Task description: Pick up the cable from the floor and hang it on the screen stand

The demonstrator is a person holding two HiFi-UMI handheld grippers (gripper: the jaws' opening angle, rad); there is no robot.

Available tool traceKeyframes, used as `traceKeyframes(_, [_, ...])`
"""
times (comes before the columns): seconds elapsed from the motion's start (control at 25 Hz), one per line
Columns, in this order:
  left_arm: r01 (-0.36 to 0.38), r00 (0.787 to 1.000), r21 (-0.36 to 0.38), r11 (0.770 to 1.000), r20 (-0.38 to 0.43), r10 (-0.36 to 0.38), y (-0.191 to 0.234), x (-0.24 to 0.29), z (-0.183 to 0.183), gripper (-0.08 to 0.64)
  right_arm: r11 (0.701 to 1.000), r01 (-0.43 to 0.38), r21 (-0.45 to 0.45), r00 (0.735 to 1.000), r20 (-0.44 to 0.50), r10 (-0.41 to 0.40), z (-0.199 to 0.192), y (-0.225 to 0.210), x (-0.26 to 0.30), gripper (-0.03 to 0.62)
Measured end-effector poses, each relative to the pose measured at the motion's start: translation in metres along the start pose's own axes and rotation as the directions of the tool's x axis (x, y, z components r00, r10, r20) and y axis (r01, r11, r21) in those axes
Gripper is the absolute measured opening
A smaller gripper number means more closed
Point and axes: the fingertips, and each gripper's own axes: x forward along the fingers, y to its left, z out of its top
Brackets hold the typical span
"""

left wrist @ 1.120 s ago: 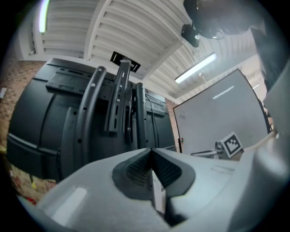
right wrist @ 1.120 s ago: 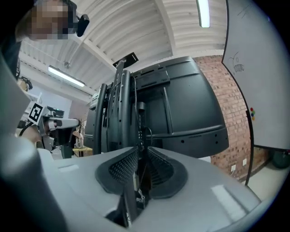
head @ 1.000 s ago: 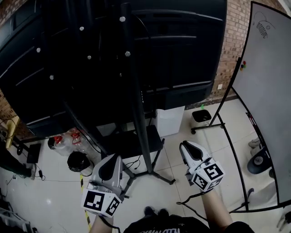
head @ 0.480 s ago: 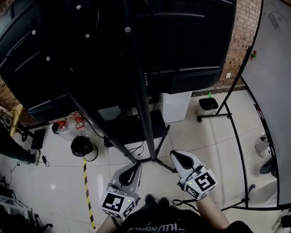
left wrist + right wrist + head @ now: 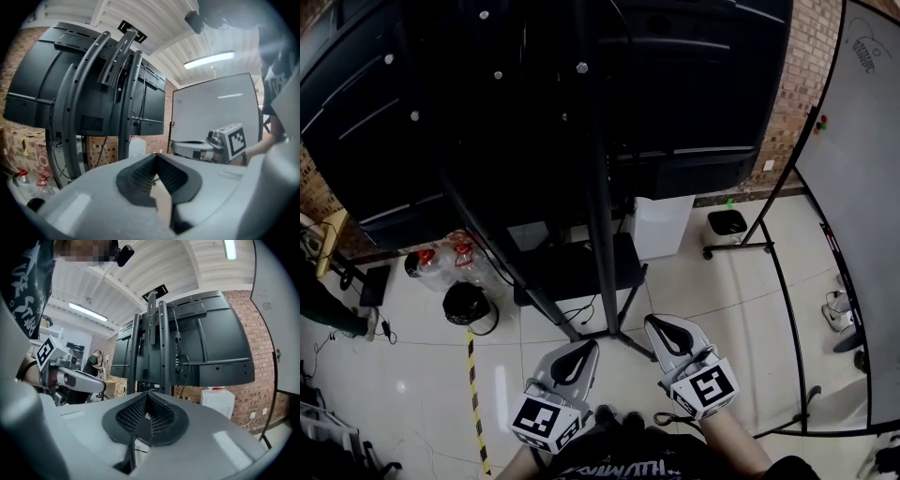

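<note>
The black screen stand (image 5: 598, 216) rises in front of me and carries large dark screens (image 5: 675, 84). A thin black cable (image 5: 178, 363) hangs looped on the stand's uprights in the right gripper view. More thin cable (image 5: 577, 311) lies on the floor by the stand's foot. My left gripper (image 5: 584, 345) is low at the left, shut, with nothing between its pads (image 5: 154, 161). My right gripper (image 5: 657, 322) is beside it, also shut and empty (image 5: 147, 397). Both are held close to my body, short of the stand's base.
A whiteboard (image 5: 858, 187) on a wheeled frame stands at the right. A black bin (image 5: 469, 305) and red-capped bottles (image 5: 441, 265) are at the left of the stand, a white box (image 5: 663, 225) behind it. Yellow-black tape (image 5: 475, 403) runs along the floor.
Both grippers have come back toward my body and closer to each other. The view has shifted slightly so the stand sits a little further right.
</note>
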Motion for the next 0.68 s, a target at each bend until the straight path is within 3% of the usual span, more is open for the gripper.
traceKeyframes(0.28, [0.040, 0.999, -0.034, 0.999, 0.017, -0.039, 0.000, -0.001, -0.002, 0.006, 0.990, 0.143, -0.014, 0.990, 0.017, -0.143, 0.006, -0.021, -0.016, 0.008])
traceKeyframes(0.68, [0.069, 0.997, -0.027, 0.997, 0.019, -0.069, 0.001, 0.004, 0.000, 0.006, 0.979, 0.190, -0.074, 0.982, 0.024, -0.189, 0.007, -0.013, -0.022, 0.008])
